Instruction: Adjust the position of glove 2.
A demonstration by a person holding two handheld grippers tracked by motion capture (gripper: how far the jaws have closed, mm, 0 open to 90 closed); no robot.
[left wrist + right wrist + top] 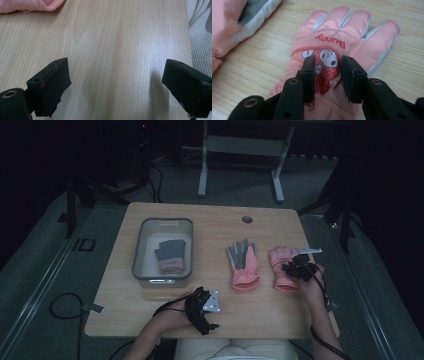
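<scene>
Between the jaws of the right gripper (327, 72) lies a pink padded glove (342, 42), back side up, its fingers pointing away from the jaws; the two black pads stand a little apart on either side of a cartoon rabbit patch with a red dotted body, and the gap shows the fabric uncompressed, so the jaws are parted over the glove rather than pinching it. The word "Bunny" is stitched in red just beyond the jaw tips, reading upside down from there, and pale grey strips run between the quilted fingers. Off past the left jaw lies a second glove (234, 25) of the same pink, with a grey panel. In the high view that second glove (243, 265) lies palm up, grey-palmed, with a grey plastic bin (162, 251) farther along holding a folded dark grey and pink glove (171, 256). The left gripper (116, 82) hovers with its jaws wide apart over bare table (112, 45), a light wood-grain laminate with rounded corners. Around it lie grey floor, a metal frame and a dark room.
</scene>
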